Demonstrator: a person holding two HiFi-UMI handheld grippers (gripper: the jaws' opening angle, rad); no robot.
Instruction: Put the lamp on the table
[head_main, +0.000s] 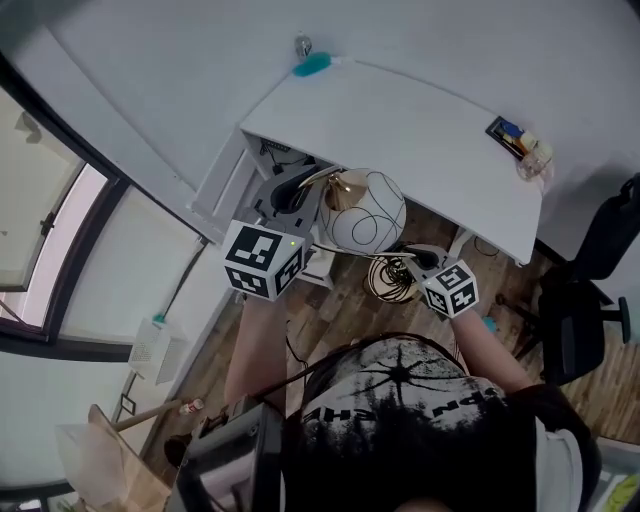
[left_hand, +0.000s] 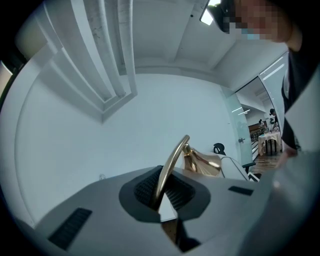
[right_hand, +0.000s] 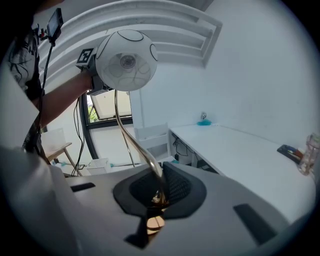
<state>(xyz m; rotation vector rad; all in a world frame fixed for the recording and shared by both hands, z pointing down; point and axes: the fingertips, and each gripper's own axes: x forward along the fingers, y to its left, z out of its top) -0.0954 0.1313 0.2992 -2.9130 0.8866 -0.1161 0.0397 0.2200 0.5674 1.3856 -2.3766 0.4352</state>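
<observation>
White table at twelve o'clock lacks the globe lamp; left gripper and right gripper both clamp its brass stem, airborne.

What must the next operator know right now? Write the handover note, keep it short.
Left gripper: shut on the lamp, high on its brass stem.
Right gripper: shut on the same stem, lower down.
The lamp is held in the air at the white table's near edge, not on it.
Done: lamp picked up.
Left: set it on the table, release.
</observation>
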